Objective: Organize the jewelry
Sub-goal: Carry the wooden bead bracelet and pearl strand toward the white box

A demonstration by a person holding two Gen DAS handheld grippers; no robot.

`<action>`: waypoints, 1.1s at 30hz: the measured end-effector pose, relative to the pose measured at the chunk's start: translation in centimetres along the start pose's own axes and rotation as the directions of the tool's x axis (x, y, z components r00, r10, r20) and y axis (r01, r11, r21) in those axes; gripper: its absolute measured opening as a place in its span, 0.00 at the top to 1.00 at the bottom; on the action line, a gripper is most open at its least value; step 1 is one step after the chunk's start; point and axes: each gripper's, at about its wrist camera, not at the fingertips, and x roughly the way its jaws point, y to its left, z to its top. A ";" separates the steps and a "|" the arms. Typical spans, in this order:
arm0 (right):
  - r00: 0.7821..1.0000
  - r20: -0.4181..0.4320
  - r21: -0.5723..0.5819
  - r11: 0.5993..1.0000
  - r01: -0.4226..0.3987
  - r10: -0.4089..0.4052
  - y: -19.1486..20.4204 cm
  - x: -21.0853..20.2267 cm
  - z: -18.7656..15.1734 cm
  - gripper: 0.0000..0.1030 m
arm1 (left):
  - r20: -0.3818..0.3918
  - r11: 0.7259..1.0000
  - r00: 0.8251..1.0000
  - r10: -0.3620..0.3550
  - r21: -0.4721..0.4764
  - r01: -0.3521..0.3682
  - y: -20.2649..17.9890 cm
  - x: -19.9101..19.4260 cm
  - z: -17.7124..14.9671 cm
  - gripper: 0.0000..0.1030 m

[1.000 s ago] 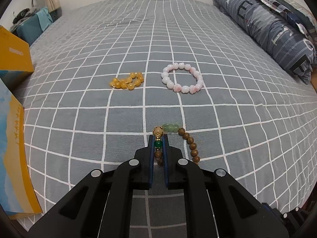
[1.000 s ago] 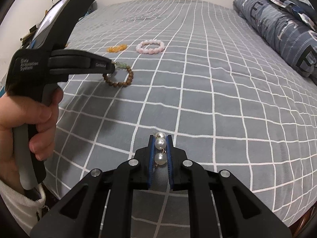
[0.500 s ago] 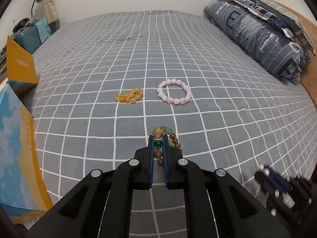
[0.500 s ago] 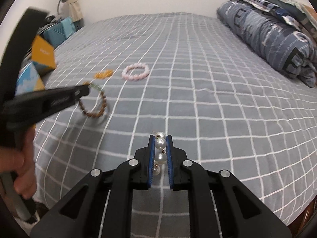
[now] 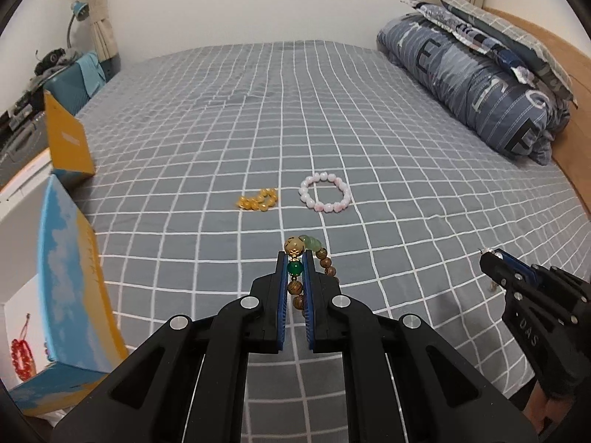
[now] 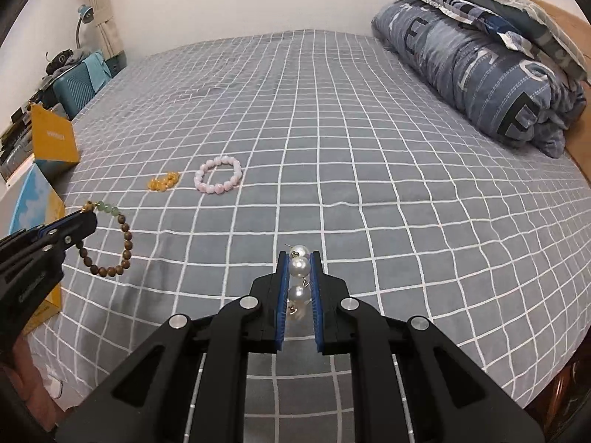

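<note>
1. Low centre of the left wrist view: left gripper [image 5: 295,265] closed tight on a wooden bead bracelet [image 5: 297,288], a green bead pinched between the blue pads, a gold bead and pale green beads poking out past the tips
2. Lower left of the right wrist view: same bracelet [image 6: 110,243] hanging as an open loop from the left gripper [image 6: 86,217], lifted above the bedspread [image 6: 369,170]
3. Low centre of the right wrist view: right gripper [image 6: 299,264] clamped narrow on a pearl strand [image 6: 299,277], one pearl at the tips, more between the pads behind it
4. Right edge of the left wrist view: right gripper [image 5: 489,256] seen side-on, a glint of pearl at its tip
5. Left edge of the left wrist view: open blue and yellow box [image 5: 70,284], red beads [image 5: 20,356] inside at its lower left
6. Middle of the frame, further up the bedspread: yellow bead bracelet [image 5: 258,199] in a bunch, pink bead bracelet [image 5: 327,195] in a round ring just to its right, apart
7. Upper right, far side: rolled blue duvet [image 5: 476,85] with pillows [image 5: 506,26] on top
8. Upper left, far: blue desk lamp [image 5: 75,13] beside a curtain [image 5: 98,11]
</note>
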 end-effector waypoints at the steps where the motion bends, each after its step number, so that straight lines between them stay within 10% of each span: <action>1: 1.000 0.001 0.002 1.000 0.007 -0.007 -0.1 -0.2 0.2 0.90 | 0.005 1.000 1.000 -0.001 -0.001 0.001 0.3 -0.3 0.0 0.93; 18: 1.000 -0.003 -0.033 0.999 -0.005 0.005 5.5 -2.2 2.7 0.90 | 0.067 0.991 0.996 0.066 -0.117 -0.058 9.2 -8.3 0.1 0.93; 33: 0.983 0.079 -0.238 0.960 -0.146 0.168 23.7 -7.8 6.4 0.90 | 0.104 0.929 0.958 0.266 -0.293 -0.226 22.5 -17.8 -1.2 0.93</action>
